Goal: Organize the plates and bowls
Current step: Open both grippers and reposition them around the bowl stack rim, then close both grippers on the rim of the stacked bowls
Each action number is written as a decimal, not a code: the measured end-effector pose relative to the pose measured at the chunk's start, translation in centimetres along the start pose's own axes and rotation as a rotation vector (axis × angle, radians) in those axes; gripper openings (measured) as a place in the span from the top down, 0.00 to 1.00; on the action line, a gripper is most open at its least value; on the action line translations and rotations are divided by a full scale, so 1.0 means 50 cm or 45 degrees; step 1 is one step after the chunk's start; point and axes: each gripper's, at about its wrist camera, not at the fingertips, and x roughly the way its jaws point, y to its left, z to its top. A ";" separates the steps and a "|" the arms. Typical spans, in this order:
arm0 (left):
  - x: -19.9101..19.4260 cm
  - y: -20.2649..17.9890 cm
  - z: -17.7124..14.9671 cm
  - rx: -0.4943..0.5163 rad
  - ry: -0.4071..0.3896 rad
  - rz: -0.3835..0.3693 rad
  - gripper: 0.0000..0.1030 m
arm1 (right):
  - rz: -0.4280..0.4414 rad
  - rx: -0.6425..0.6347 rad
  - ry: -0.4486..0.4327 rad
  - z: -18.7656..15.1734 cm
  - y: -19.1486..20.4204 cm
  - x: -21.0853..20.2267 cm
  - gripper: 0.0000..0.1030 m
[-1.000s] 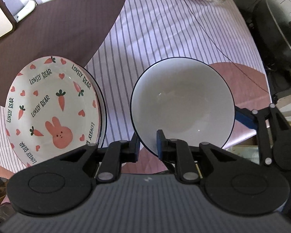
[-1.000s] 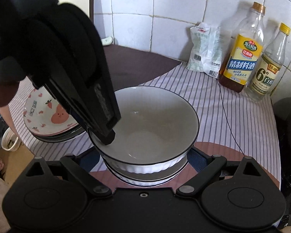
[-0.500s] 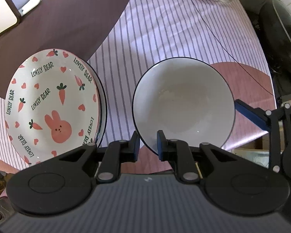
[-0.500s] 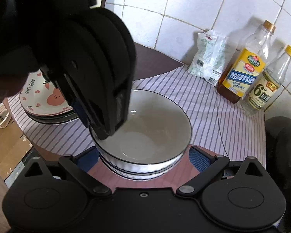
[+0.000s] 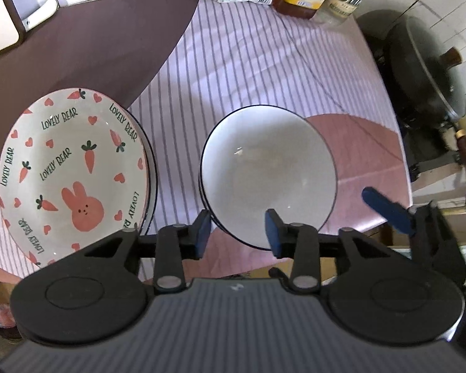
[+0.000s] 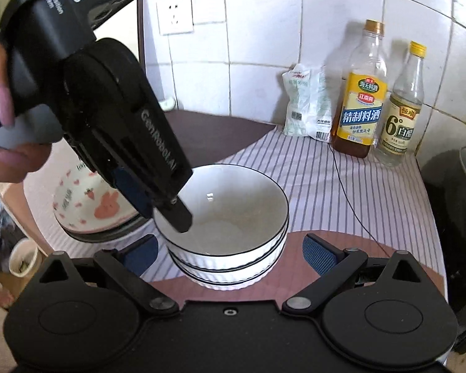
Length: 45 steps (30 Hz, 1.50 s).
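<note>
White, dark-rimmed top bowl [image 5: 268,168] sits nested on the bowl stack [image 6: 230,267], beside the carrot-print plates [image 5: 74,168] on the striped cloth [image 5: 248,71]. The left gripper [image 5: 237,231] has just been opening, its fingers straddling the rim without pressing. The right gripper [image 6: 230,253] stands spread wide around the stack.

A home kitchen is shown: white wall tiles [image 6: 264,15], condiment bottles [image 6: 360,99], a black wok [image 5: 425,71], striped tablecloth [image 5: 248,71].
</note>
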 end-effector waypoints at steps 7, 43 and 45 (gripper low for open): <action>-0.023 0.015 -0.010 -0.008 -0.054 -0.066 0.54 | -0.043 0.019 -0.059 -0.027 0.028 -0.015 0.02; 0.107 0.070 -0.021 -0.112 -0.149 -0.163 0.53 | 0.043 0.075 -0.223 -0.140 -0.004 0.171 0.00; 0.108 0.070 -0.022 -0.123 -0.161 -0.149 0.55 | 0.072 0.075 -0.202 -0.134 -0.008 0.175 0.00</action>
